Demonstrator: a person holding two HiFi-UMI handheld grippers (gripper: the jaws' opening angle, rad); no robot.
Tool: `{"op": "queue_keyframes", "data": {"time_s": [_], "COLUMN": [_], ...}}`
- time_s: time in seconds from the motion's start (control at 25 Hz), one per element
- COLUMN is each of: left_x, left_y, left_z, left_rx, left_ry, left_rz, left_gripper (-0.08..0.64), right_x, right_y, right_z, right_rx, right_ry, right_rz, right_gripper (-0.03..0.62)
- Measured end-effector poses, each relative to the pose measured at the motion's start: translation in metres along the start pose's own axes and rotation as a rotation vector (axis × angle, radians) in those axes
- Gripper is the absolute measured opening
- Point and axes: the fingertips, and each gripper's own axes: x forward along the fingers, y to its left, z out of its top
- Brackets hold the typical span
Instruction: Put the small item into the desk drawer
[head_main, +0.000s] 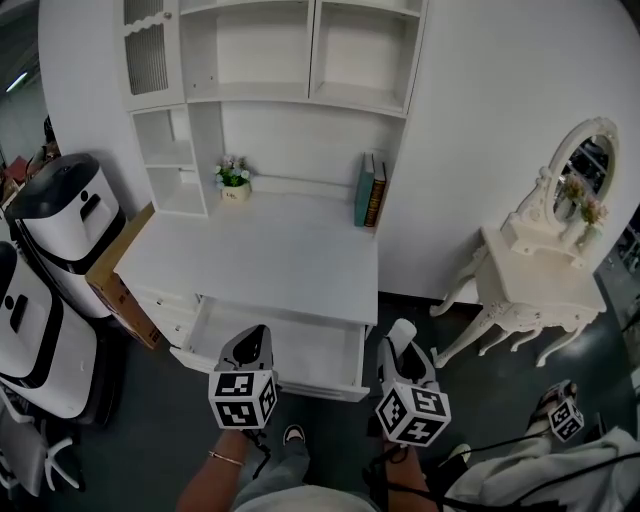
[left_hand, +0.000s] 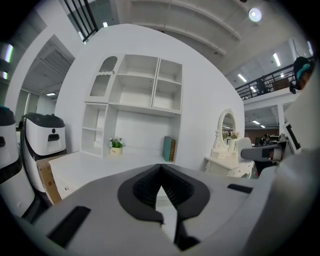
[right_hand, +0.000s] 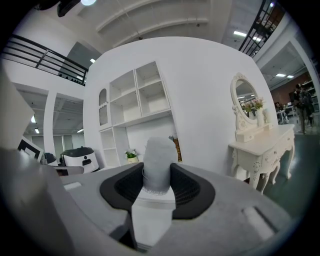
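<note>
The white desk (head_main: 260, 262) has its wide drawer (head_main: 300, 385) pulled open below the top. My right gripper (head_main: 401, 332) hovers off the drawer's right front corner. It is shut on the small item (right_hand: 158, 154), a grey, round-topped piece on a white base that stands up between the pads. My left gripper (head_main: 254, 338) hangs over the front of the drawer. In the left gripper view the left gripper's (left_hand: 160, 171) dark pads meet at the tip with nothing between them. The desk top and shelves show beyond both grippers.
A small flower pot (head_main: 233, 184) and two upright books (head_main: 369, 190) stand at the back of the desk. A white vanity table (head_main: 545, 290) with a mirror is on the right. White-and-black machines (head_main: 62, 215) and a cardboard box (head_main: 112, 282) crowd the left.
</note>
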Motion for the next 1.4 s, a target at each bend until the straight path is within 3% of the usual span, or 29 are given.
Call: {"op": "queue_keyframes", "data": {"time_s": [0.4, 0.8, 1.2, 1.4], "left_x": [0.081, 0.152, 0.188, 0.194], "left_y": [0.029, 0.077, 0.084, 0.078], "left_z": [0.022, 0.05, 0.018, 0.015], "left_rx": [-0.032, -0.065, -0.065, -0.076], "left_ry": [0.014, -0.015, 0.076, 0.082], "left_rz": [-0.041, -0.022, -0.003, 0.003], "left_gripper": [-0.003, -0.002, -0.002, -0.002], "right_x": [0.078, 0.161, 0.198, 0.206], "right_y": [0.003, 0.026, 0.0, 0.0], "right_z": [0.036, 0.055, 0.047, 0.041], "right_rx": [-0.059, -0.14, -0.127, -0.12], "right_ry": [-0.003, 0.025, 0.061, 0.082], "right_rz": [-0.031, -0.01, -0.038, -0.015], "right_gripper": [0.16, 0.16, 0.16, 0.16]}}
